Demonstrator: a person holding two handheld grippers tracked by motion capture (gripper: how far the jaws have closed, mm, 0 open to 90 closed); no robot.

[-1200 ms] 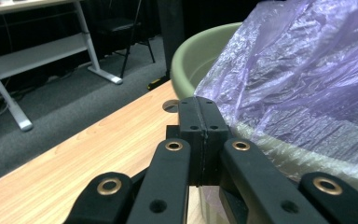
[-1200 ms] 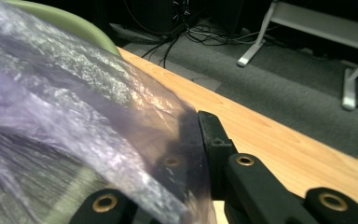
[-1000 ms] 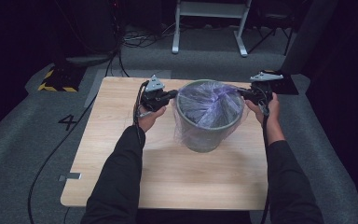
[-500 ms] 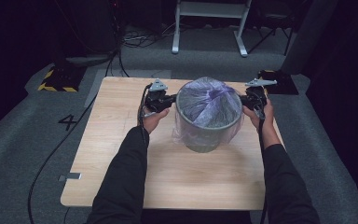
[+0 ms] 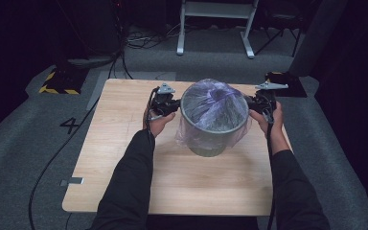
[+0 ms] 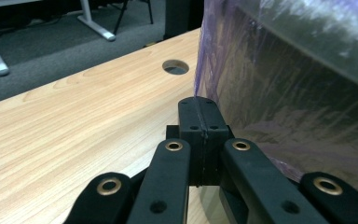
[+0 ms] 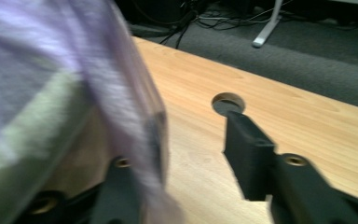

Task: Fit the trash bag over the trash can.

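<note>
A grey bin (image 5: 214, 136) stands on the wooden table (image 5: 120, 153), with a thin purple plastic bag (image 5: 214, 100) stretched over its mouth and hanging down its sides. My left gripper (image 5: 175, 106) is against the bin's left side. Its jaws (image 6: 199, 116) are pressed together, with the edge of the bag's film (image 6: 242, 70) running into their tips. At the bin's right rim, the jaws of my right gripper (image 5: 250, 103) have just been opening and now stand apart (image 7: 193, 130). The blurred bag (image 7: 121, 84) drapes over the left jaw, and nothing is pinched.
The table has a round cable hole (image 6: 175, 67) on the left and another (image 7: 227, 102) on the right. Cables trail from both grippers over the table edge. White desk legs (image 5: 182, 38) and a yellow-black striped block (image 5: 57, 84) sit on the grey floor beyond.
Both hands have come in toward the bin and slightly down, pulling the bag down over the rim. The right jaws have parted and released the film.
</note>
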